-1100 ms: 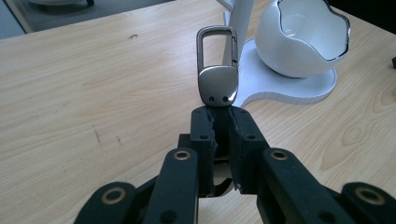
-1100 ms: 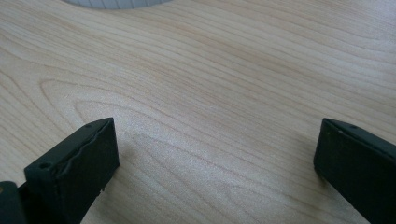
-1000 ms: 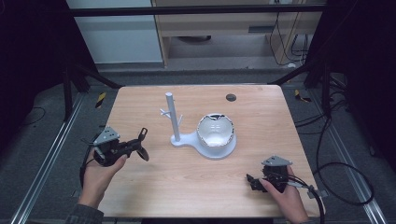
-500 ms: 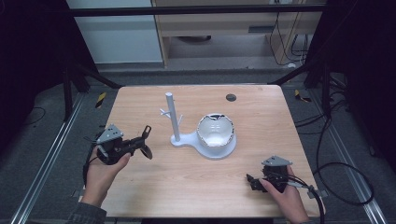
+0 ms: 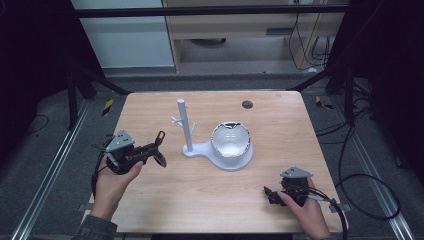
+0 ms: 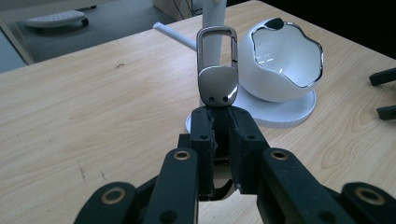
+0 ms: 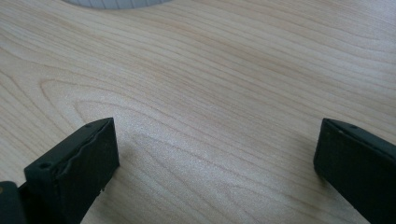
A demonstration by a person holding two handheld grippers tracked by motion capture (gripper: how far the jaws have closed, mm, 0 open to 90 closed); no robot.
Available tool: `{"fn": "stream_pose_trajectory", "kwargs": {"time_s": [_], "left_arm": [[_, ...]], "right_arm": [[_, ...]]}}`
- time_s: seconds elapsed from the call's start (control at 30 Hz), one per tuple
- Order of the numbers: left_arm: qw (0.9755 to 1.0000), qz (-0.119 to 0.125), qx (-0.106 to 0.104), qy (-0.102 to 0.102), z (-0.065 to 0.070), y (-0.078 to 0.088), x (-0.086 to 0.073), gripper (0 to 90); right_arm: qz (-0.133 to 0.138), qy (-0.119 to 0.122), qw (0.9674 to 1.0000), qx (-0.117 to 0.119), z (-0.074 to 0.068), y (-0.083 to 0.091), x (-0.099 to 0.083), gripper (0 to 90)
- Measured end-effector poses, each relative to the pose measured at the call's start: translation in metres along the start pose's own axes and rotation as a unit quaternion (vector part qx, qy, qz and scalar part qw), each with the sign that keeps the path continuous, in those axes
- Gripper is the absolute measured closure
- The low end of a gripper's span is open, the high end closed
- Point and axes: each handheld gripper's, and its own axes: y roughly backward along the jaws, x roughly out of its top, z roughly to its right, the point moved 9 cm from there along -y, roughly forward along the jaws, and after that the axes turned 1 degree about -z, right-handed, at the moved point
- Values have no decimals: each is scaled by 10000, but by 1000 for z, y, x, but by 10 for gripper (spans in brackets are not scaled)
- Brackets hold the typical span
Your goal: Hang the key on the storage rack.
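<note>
My left gripper [image 5: 152,149] [image 6: 219,126] is shut on a silver metal key clip [image 6: 217,70], whose rectangular loop sticks up beyond the jaws. In the high view the clip [image 5: 160,136] points toward a white stand. The stand has an upright post with short pegs [image 5: 184,125] [image 6: 214,11] and a white chrome-rimmed bowl [image 5: 231,142] [image 6: 285,65] on its flat base. The clip hangs just short of the post, above the table. My right gripper [image 5: 270,194] [image 7: 215,158] rests at the front right, open with bare wood between its jaws.
The wooden table [image 5: 210,200] has a small black disc [image 5: 247,104] near its far edge. My right gripper's jaw tips [image 6: 385,93] show at the right edge of the left gripper view. Dark floor, rails and cables surround the table.
My left gripper has shifted slightly to the right, toward the stand's post, with the clip in it. The right gripper has stayed where it was.
</note>
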Motion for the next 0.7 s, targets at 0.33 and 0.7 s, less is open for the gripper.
{"fn": "stream_pose_trajectory", "kwargs": {"time_s": [0.33,0.7], "left_arm": [[9999,138,-8,-21,5,1,12,805],[9998,198,-3,-46,10,-2,27,805]], "right_arm": [[0,-4,10000,8,0,0,0,4],[1,-4,10000,7,0,0,0,4]]}}
